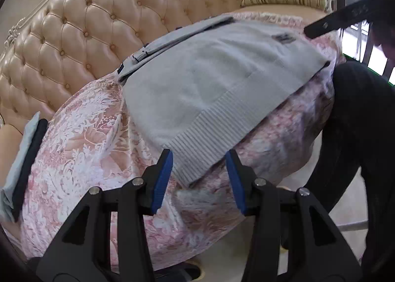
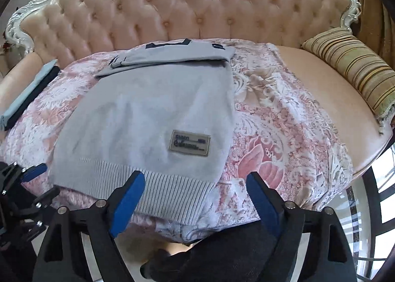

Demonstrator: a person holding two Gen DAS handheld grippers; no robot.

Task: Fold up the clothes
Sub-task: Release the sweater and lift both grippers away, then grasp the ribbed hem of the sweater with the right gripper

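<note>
Grey sweater (image 2: 148,119) flat on pink cover (image 2: 284,134), ribbed hem nearest both grippers: left (image 1: 200,180) and right (image 2: 195,205), spread wide, holding nothing.

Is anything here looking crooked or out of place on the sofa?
Only a small thing: the grey sweater lies slightly askew on the pink floral cover, and its ribbed hem hangs over the seat's front edge. Both grippers, left and right, are open and hold nothing.
</note>
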